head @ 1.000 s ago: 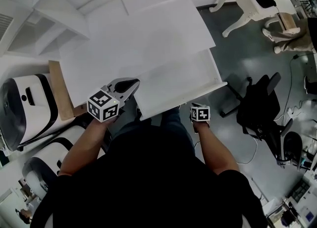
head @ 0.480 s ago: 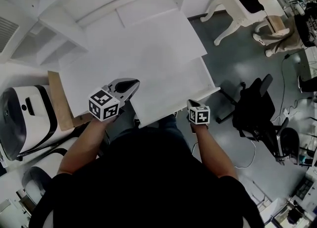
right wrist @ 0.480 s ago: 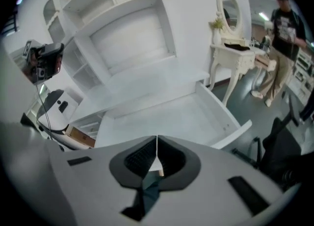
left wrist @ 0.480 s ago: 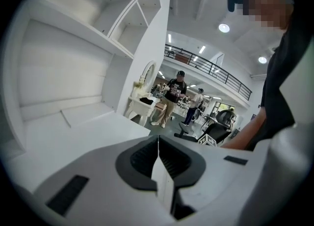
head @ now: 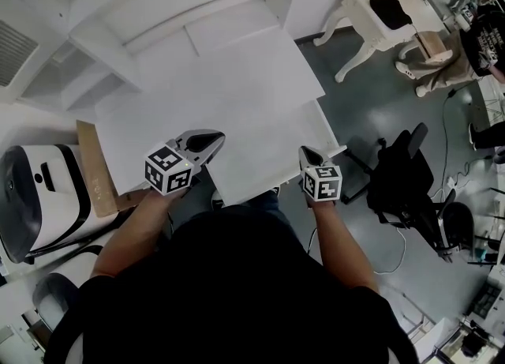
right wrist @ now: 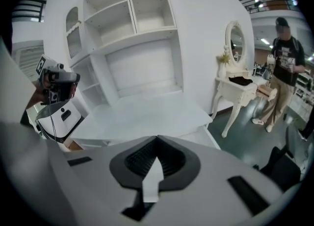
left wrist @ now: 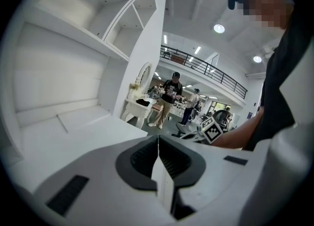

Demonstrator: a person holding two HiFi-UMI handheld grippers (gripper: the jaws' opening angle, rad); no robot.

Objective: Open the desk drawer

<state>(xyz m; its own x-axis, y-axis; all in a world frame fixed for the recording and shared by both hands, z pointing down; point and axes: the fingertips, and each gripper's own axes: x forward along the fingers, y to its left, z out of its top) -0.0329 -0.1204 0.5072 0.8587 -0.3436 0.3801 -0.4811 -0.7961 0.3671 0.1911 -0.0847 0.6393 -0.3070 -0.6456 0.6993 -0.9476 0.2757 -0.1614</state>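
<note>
Both my left gripper (head: 213,140) and right gripper (head: 304,152) are pressed together, empty. I judge the drawer (head: 268,153), centre frame, stiff and light, best gripped at its front lip.

The worktop (head: 197,94), its drawer (head: 329,129) and the shelving (head: 95,39) are plain white. The left gripper (head: 216,138) and the right gripper (head: 304,151) have pale grey shells with dark grey ribbed pads (left wrist: 143,159). Each carries a cube of black-and-white square markers. The floor (head: 379,110) is dark grey-green, the office chair (head: 402,177) black, the dressing table (head: 371,7) cream, the board (head: 95,169) tan wood and the person's top (head: 237,291) black.
</note>
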